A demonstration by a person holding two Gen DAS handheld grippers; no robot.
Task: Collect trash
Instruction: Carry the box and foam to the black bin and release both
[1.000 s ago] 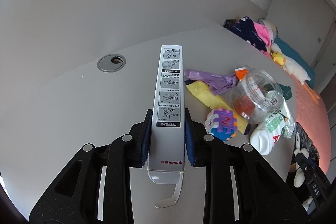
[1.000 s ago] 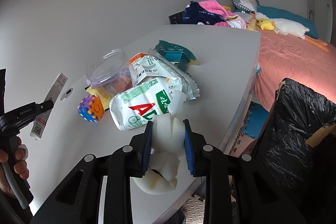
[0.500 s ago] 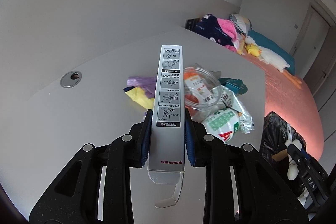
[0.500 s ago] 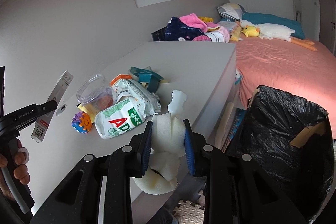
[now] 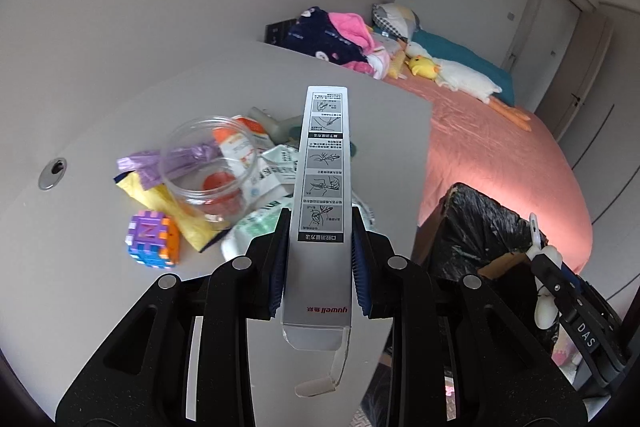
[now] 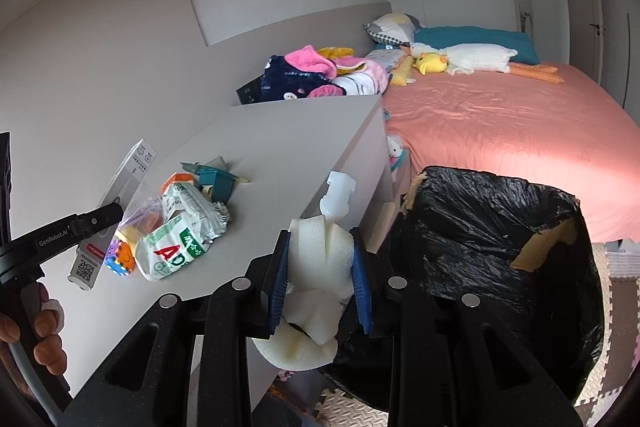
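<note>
Left hand-held gripper (image 5: pixel 318 263) is pinching a long thin carton (image 5: pixel 322 195) near its open end, hanging above the worktop (image 5: pixel 80 287). Looks light and stiff-ish but hollow, so gripping across the narrow sides is probably keeping it from crushing. Right hand-held gripper (image 6: pixel 320 279) is squeezing a wad of white foam (image 6: pixel 318 259) beside the black bin bag (image 6: pixel 480 247), off the worktop edge. Foam's squishy and nearly weightless, I'd guess, so a mid-wad pinch seems fine.

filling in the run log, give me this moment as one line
left claw: shut on grey box | right claw: shut on white foam | bin: lined, open, beside desk
</note>
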